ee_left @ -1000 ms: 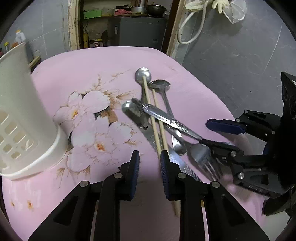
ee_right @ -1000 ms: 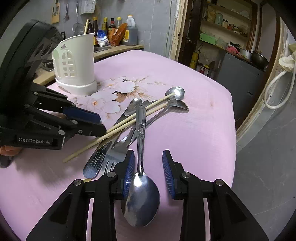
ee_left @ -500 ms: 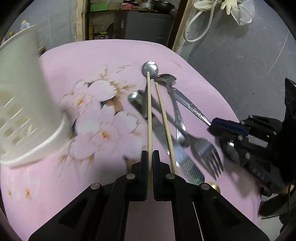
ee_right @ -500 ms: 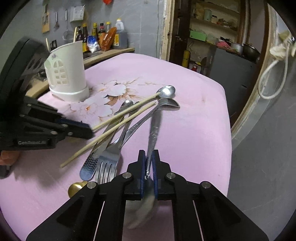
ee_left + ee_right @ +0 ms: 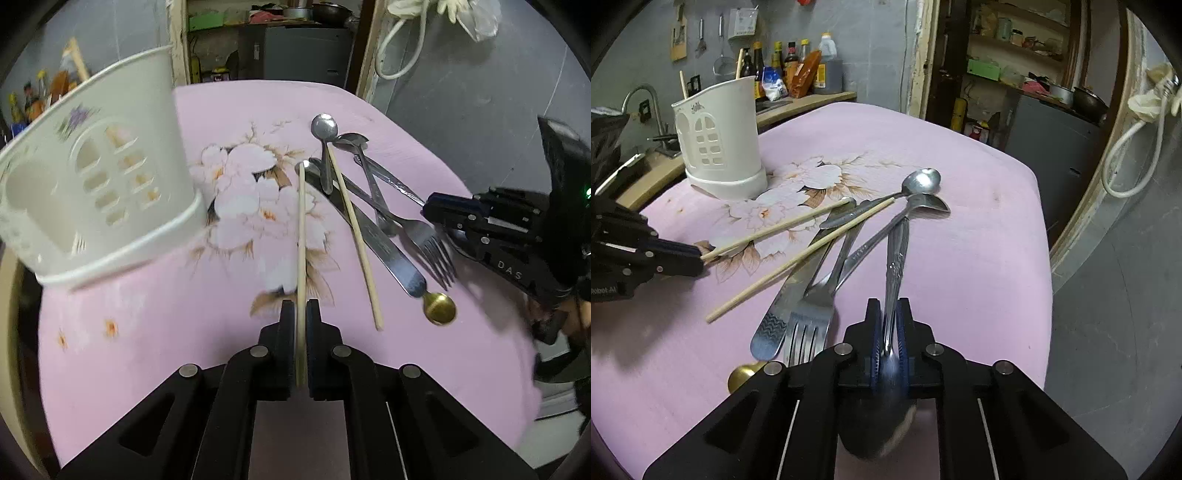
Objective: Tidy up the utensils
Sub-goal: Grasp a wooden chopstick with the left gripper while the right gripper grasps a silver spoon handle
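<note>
The left claw (image 5: 301, 314) is closed on 1 wooden chopstick (image 5: 302, 229), which runs forward from its pads over the flower print of the pink counter (image 5: 147, 332). Just beside it lies the second chopstick (image 5: 354, 240), across a knife (image 5: 384, 251). A fork (image 5: 428, 240) and 2 small spoons (image 5: 325, 127) are crossed in the same pile, and a gold spoon bowl (image 5: 439, 308) shows at the knife's near end. The white utensil holder (image 5: 103, 184) stands to the left, near but apart from the pile.

The right claw (image 5: 889, 325) grips the patterned handle of a large spoon (image 5: 897, 258); its bowl hangs dark and blurred under the pads. Its jaws are opening a little, but the pads press on the handle. The handle's far end touches the small spoons.

Compared with 1 second ago, both claws were then open around their pieces; now each is clamped. The held chopstick is now separated from its pair, with its tip moved toward the flowers, and the holder appears larger and nearer in the left view.

The right view alone shows the holder upright with sticks inside, bottles (image 5: 798, 70) on the shelf behind, and the left claw from the side. The left view alone shows the whole gold spoon bowl.
</note>
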`<state>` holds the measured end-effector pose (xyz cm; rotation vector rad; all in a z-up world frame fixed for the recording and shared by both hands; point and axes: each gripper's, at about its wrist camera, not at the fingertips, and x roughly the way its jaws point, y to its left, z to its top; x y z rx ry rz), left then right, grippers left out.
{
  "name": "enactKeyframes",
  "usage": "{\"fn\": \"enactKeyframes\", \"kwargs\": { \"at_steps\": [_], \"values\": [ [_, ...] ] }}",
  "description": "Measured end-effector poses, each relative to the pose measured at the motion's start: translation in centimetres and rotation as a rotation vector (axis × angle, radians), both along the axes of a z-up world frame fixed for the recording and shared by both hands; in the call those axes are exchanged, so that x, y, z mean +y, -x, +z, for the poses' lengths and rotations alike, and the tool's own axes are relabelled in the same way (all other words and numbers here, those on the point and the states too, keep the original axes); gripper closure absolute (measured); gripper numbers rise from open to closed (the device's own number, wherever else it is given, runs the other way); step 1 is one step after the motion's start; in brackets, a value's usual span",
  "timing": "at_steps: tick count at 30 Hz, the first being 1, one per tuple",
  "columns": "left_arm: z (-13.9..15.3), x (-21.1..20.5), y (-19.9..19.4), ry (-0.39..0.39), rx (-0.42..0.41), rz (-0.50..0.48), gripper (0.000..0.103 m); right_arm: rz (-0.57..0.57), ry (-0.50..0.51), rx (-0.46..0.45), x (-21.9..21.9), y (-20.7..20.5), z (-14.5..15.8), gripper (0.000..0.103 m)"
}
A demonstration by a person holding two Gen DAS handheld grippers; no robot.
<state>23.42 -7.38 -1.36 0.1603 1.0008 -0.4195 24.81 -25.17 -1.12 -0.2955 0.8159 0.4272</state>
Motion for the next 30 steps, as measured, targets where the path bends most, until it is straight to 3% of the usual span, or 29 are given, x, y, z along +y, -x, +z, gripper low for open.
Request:
{"fn": "enactKeyframes", "kwargs": {
  "at_steps": [3, 7, 14, 17, 22, 27, 30],
  "values": [
    [-0.4, -0.8, -0.8, -0.055, -0.022, -0.023, 0.094, 0.017, 0.021, 0.003, 0.6, -0.8, -0.2, 0.082],
    [-0.6, -2.0, -2.6, -0.089, -0.024, -0.047, 0.092, 0.029, 0.068, 0.002, 1.4, -1.8, -0.6, 0.078],
    [-1.3, -3.9, -6.1, -0.145, 0.037, -0.056, 0.093, 0.029, 0.031, 0.075, 1.1, -3.8, -0.9, 0.079],
    [-1.1, -4.0, -6.2, -0.159, 0.046, -0.049, 0.100, 0.040, 0.043, 0.072, 1.3, -3.5, -0.8, 0.085],
    [-1.0, -2.8, -5.8, -0.049, 0.062, -0.037, 0.101, 0.044, 0.036, 0.087, 1.0, -3.2, -0.3, 0.095],
    [-0.2, -0.4, -3.5, 0.083, 0.021, -0.014, 0.101, 0.019, -0.008, 0.077, 0.2, -2.1, 0.2, 0.096],
    [0.4, 0.4, -2.0, 0.124, -0.024, -0.004, 0.101, 0.013, -0.037, 0.078, -0.4, -1.1, 0.4, 0.096]
  ]
}}
